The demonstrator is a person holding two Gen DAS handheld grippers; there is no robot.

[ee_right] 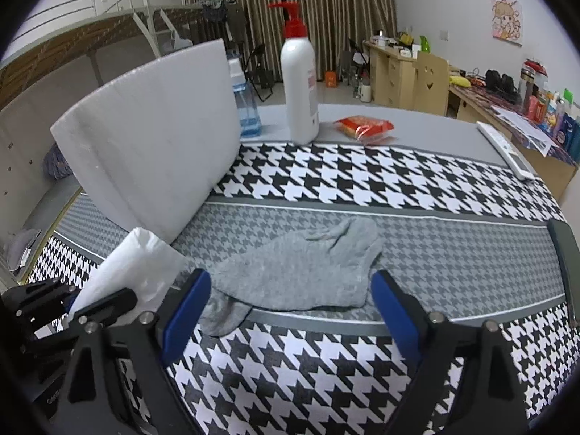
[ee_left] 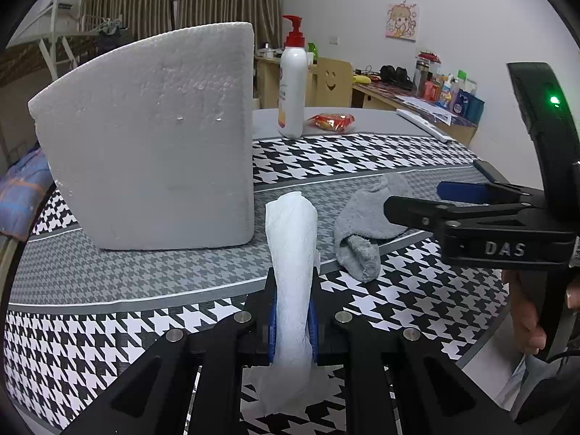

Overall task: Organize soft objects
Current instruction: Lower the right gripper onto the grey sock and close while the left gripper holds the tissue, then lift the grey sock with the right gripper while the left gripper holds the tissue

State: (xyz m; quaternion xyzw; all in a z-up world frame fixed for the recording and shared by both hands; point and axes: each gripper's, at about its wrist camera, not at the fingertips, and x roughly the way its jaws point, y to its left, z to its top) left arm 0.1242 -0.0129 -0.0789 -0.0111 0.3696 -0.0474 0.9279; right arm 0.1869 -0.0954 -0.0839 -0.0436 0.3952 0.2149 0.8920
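Pinching a rolled white tissue (ee_left: 293,272) between its blue pads, our left gripper (ee_left: 293,330) has its jaws pressed tight on the roll, which sticks up past the fingertips toward twelve o'clock in the left wrist view. Loose tissue also hangs out below the pads, toward six o'clock. From the right wrist view the same tissue (ee_right: 134,264) shows at about eight o'clock, with the left gripper (ee_right: 72,311) under it.

Our right gripper (ee_right: 290,311) has its jaws spread wide, with nothing pressed between the pads. The grey sock (ee_right: 301,272) lies flat on the counter (ee_right: 435,246) just ahead of and between the two blue fingers (ee_right: 186,311), its toe end trailing toward seven o'clock. We cannot tell whether the fingers touch the cloth. In the left wrist view the right gripper (ee_left: 420,203) comes in from three o'clock, over the sock (ee_left: 366,224), and a hand (ee_left: 533,311) grips its handle at four o'clock.

The counter wears a houndstooth cloth, black and white in bands with a grey band across the middle; the sock rests on the grey band. A white foam block (ee_left: 152,137) stands upright at ten o'clock of the left view, close beside the tissue. At the far edge, near twelve o'clock, stand a white pump bottle (ee_right: 299,83) with a red top and a red snack packet (ee_right: 364,127) just to its right. A blue bottle (ee_right: 244,105) peeks out behind the foam block (ee_right: 152,134).
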